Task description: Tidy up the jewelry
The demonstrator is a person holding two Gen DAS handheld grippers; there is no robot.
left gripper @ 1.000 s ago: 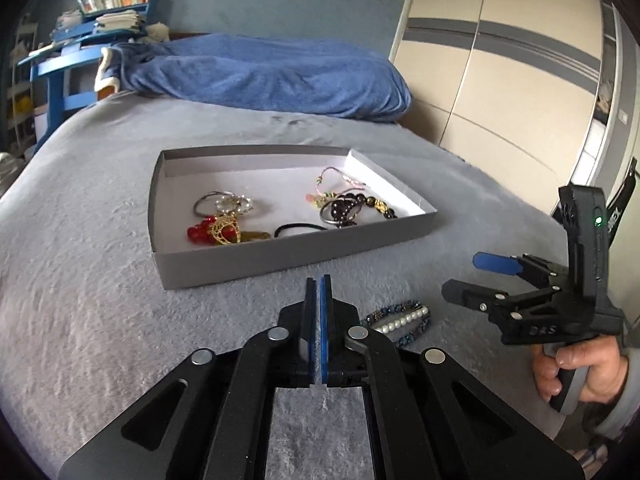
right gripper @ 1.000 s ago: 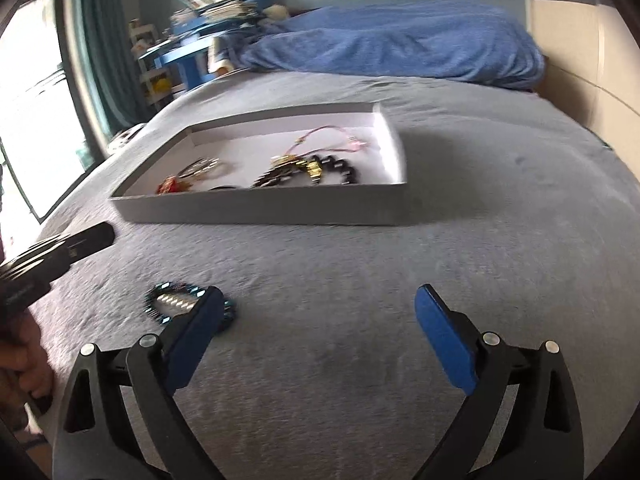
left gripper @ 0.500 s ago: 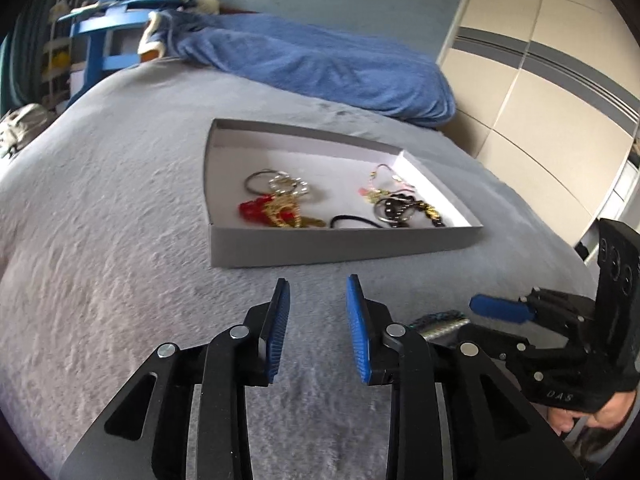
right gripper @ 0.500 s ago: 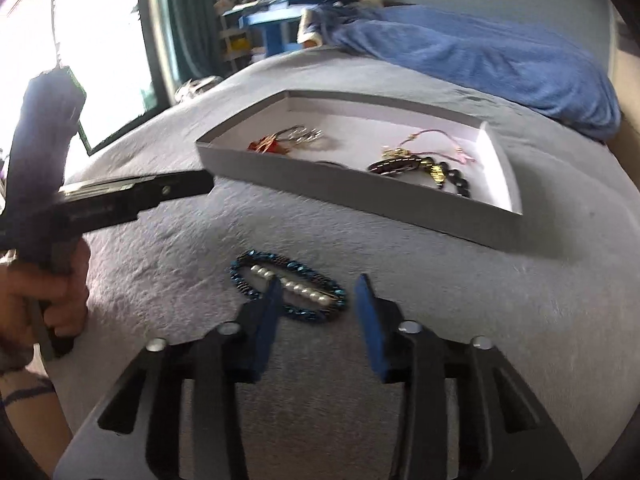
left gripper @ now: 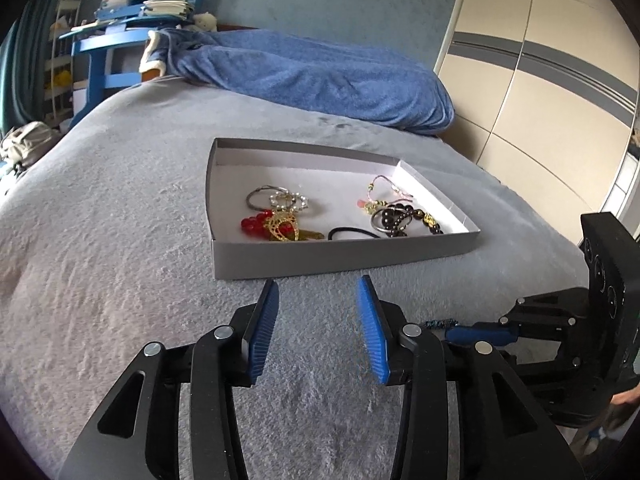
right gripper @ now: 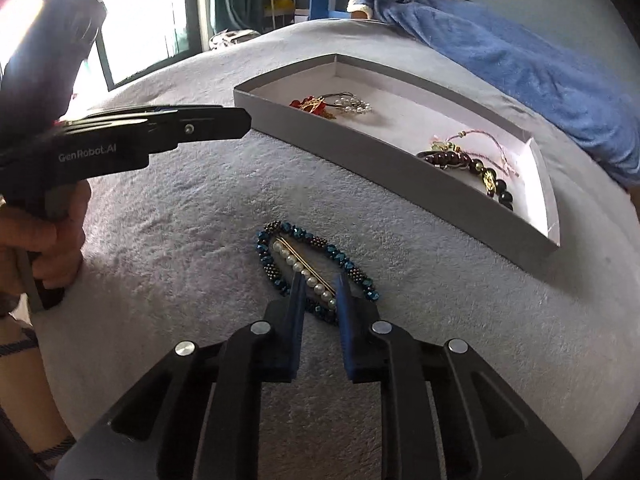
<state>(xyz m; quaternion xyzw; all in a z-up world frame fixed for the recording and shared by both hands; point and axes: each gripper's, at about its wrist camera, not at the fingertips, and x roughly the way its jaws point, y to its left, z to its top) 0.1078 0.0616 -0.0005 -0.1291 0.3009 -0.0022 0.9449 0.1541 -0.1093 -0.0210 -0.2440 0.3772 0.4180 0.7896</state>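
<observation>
Right tongs (right gripper: 319, 294), partly parted, straddle the pearl bar clip inside a blue beaded bracelet (right gripper: 316, 270) on the grey bed blanket (right gripper: 160, 220), poised for pickup; left tongs (left gripper: 318, 306) hover released near the shallow grey cardboard tray (left gripper: 340, 254).

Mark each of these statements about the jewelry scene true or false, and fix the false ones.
1. The blue beaded bracelet lies inside the gray tray. False: it lies on the bed cover, outside the tray.
2. The left gripper is open and holds nothing. True.
3. The right gripper is above the pearl bar. True.
4. The tray holds no jewelry. False: it holds several pieces, including red beads.
</observation>
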